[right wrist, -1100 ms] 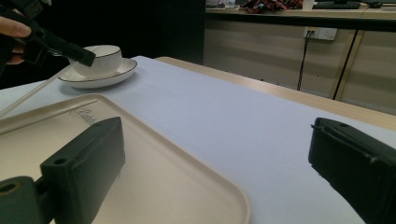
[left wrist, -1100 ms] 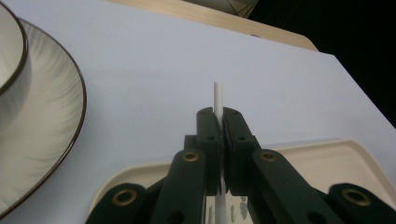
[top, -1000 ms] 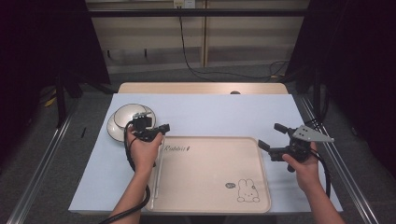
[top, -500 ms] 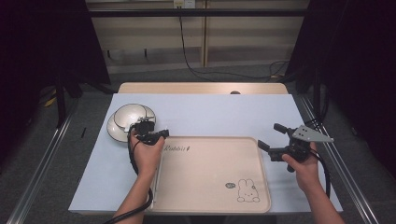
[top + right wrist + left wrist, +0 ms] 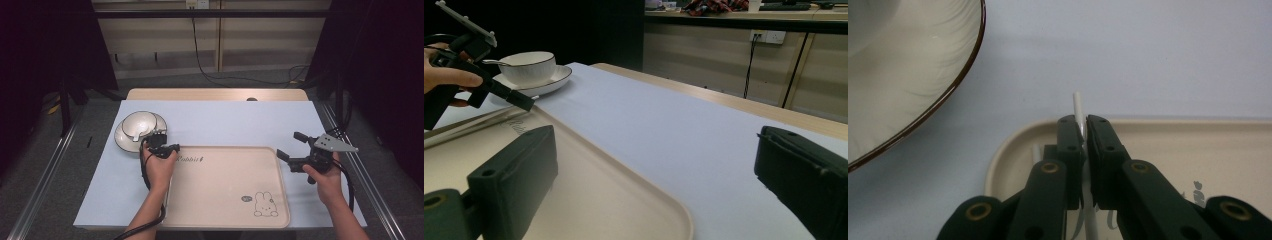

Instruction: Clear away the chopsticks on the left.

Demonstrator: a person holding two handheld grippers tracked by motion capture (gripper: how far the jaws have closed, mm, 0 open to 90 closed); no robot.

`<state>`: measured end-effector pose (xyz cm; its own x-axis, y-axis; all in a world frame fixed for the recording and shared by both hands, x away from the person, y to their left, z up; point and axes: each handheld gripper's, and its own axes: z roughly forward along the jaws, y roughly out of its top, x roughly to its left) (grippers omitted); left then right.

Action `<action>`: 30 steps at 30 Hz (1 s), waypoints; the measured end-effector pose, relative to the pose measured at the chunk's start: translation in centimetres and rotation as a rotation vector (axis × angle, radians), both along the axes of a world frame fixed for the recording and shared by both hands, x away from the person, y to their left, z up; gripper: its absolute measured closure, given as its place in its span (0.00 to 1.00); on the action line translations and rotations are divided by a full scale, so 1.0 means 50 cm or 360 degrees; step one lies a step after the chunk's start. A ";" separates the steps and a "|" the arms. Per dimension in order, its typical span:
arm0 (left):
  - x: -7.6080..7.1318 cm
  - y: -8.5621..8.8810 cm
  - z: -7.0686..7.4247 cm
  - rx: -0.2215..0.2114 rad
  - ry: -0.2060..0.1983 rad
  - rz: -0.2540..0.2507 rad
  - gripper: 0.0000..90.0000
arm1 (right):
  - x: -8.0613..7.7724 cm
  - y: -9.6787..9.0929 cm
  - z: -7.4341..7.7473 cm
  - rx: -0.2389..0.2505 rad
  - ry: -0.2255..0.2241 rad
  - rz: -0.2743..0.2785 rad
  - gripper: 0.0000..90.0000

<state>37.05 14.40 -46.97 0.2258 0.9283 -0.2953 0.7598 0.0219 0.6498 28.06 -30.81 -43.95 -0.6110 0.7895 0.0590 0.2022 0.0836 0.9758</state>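
My left gripper [image 5: 171, 148] is at the far left corner of the beige tray [image 5: 225, 200], next to the bowl [image 5: 139, 125] on its saucer [image 5: 121, 140]. In the left gripper view the jaws of my left gripper [image 5: 1084, 120] are shut on a thin white stick [image 5: 1077, 102], whose tip pokes out past them over the tray's rim [image 5: 1173, 127]. A second white stick [image 5: 1035, 152] lies just left of the jaws inside the tray. My right gripper [image 5: 287, 145] is held at the tray's right edge, open, with nothing between the jaws [image 5: 656, 150].
The tray lies on a pale sheet over the table [image 5: 240, 120] and has a rabbit drawing [image 5: 264, 205] near its front right. A spoon [image 5: 491, 62] rests in the white bowl [image 5: 529, 65]. The saucer's dark rim [image 5: 933, 102] is close to my left gripper.
My left gripper has sunk a little toward the tray's far left corner, still shut on the stick. The right gripper has stayed where it was.
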 end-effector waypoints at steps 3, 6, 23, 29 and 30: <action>-0.002 0.002 0.000 0.0018 0.0009 -0.0001 0.95 | 0.000 0.001 0.000 -0.0006 -0.0002 0.0004 0.03; -0.004 0.001 -0.001 0.0029 0.0016 -0.0005 0.95 | 0.000 0.001 0.001 -0.0003 0.0000 -0.0003 0.03; -0.022 -0.005 -0.007 0.0071 0.0020 0.0008 0.94 | -0.001 0.001 0.004 0.0010 -0.0005 0.0006 0.03; -0.021 -0.011 -0.007 0.0094 0.0021 -0.0001 0.93 | 0.000 0.001 0.004 0.0010 -0.0003 0.0017 0.03; -0.021 -0.011 -0.007 0.0094 0.0016 -0.0002 0.93 | 0.000 0.002 0.004 0.0009 0.0001 0.0017 0.03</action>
